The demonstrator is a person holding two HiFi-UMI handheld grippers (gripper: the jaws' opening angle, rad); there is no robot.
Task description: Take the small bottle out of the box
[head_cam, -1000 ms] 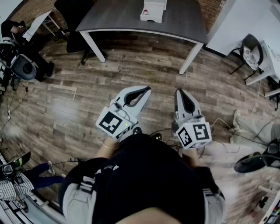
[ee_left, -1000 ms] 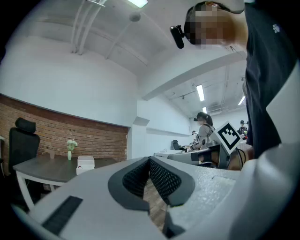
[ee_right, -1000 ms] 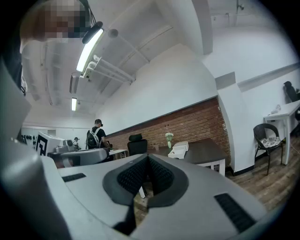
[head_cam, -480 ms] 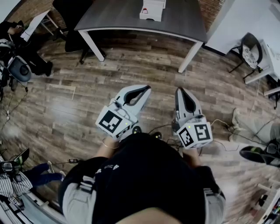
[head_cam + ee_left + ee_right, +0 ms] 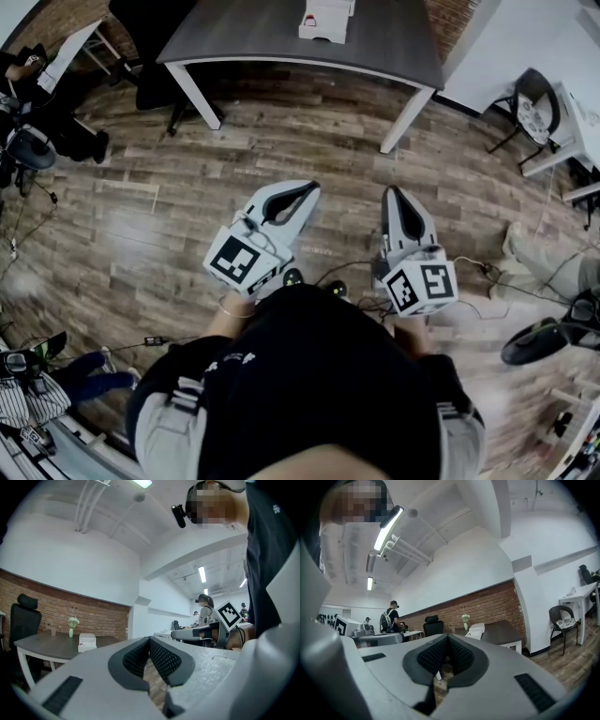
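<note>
A white box (image 5: 327, 19) stands on the dark grey table (image 5: 272, 33) at the far end of the room; the small bottle does not show in any view. In the left gripper view the box (image 5: 87, 642) sits beside a small vase of flowers (image 5: 71, 626). The right gripper view has the box (image 5: 474, 631) on the table (image 5: 504, 632) ahead. My left gripper (image 5: 312, 186) (image 5: 149, 640) and right gripper (image 5: 390, 190) (image 5: 448, 637) are held side by side over the wooden floor, far short of the table. Both are shut and empty.
A black office chair (image 5: 150, 33) stands at the table's left corner. A round-backed chair (image 5: 539, 105) and a white desk stand at the right. Cables (image 5: 342, 274) lie on the floor near my feet. People stand and sit at the left (image 5: 37, 103).
The table has slid slightly up in the head view. Both grippers stay shut, held in much the same place before my body.
</note>
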